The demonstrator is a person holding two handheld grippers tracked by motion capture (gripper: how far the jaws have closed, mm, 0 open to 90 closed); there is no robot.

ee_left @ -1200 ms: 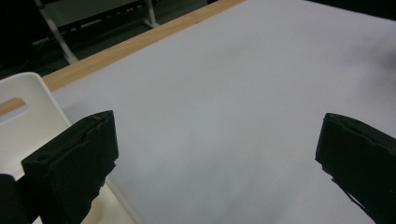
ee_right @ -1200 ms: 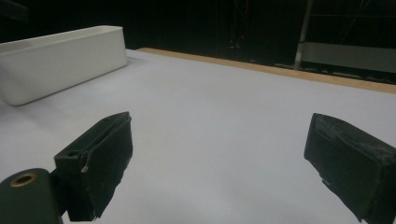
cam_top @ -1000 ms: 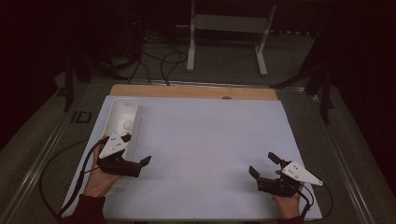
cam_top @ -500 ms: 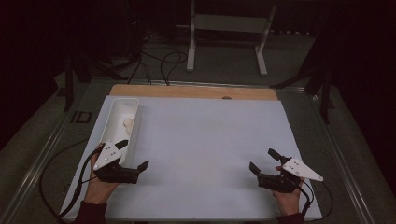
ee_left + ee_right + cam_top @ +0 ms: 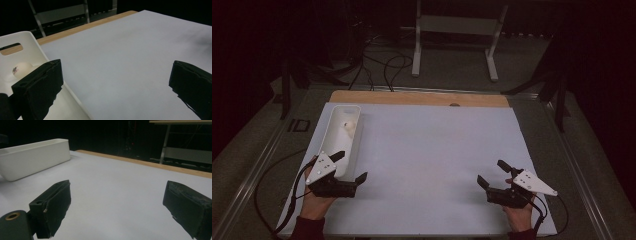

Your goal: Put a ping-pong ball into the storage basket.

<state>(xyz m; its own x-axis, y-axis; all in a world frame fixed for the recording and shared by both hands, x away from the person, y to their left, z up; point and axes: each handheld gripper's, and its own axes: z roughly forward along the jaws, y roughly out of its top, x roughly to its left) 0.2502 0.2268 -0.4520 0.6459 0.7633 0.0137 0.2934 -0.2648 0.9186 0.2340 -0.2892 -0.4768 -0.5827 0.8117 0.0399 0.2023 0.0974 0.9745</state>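
A dark room surrounds a desk (image 5: 432,165) covered by a pale sheet, with a wooden edge along its far side and a white metal stand (image 5: 455,30) on the floor beyond. A long white bin (image 5: 343,137) lies along the left part of the desk; a small white ball (image 5: 22,68) with a dark mark rests inside it near the far end. The left tongs (image 5: 350,166) sit at the near end of the bin, jaws spread wide and empty, one jaw over the bin's rim and the other over the sheet. The right tongs (image 5: 493,173) hover near the desk's near right corner, well apart from the bin, likewise released and holding nothing.
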